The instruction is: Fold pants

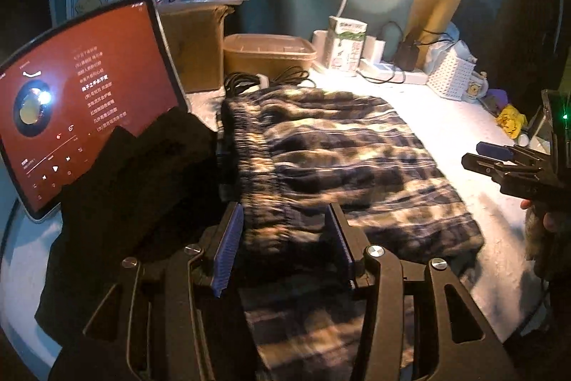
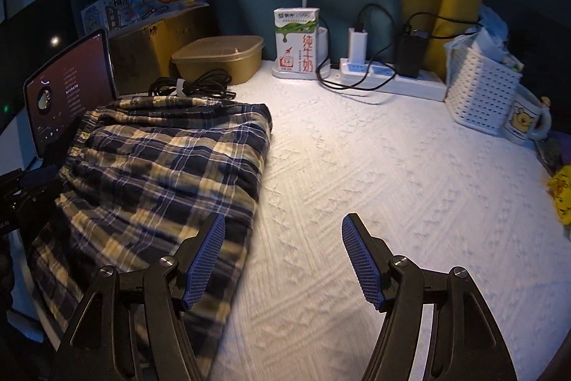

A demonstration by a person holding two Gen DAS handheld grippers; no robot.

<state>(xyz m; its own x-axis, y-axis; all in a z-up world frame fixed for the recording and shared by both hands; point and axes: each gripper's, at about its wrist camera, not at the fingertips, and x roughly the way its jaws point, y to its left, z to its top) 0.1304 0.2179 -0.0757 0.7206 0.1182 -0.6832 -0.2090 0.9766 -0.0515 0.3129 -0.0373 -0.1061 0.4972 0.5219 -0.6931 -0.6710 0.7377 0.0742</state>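
The plaid pants [image 2: 167, 166] lie folded into a flat block on the left part of the white textured cover [image 2: 392, 184], waistband toward the tablet. In the left wrist view the pants [image 1: 339, 163] look blurred. My left gripper [image 1: 283, 207] hovers over their near end with its blue pads apart, and the fabric shows between and below them. It also shows at the left edge of the other view, as the left gripper [image 2: 25, 191]. My right gripper [image 2: 283, 220] is open over bare cover, its left finger above the pants' right edge. The right gripper [image 1: 471, 154] holds nothing.
A lit tablet [image 1: 82, 95] leans at the left with a black cloth [image 1: 142, 184] in front. Along the back stand a brown lidded box [image 2: 221, 56], coiled cable [image 2: 192, 84], milk carton [image 2: 296, 38], power strip [image 2: 389, 77], white basket [image 2: 481, 95] and mug [image 2: 528, 124].
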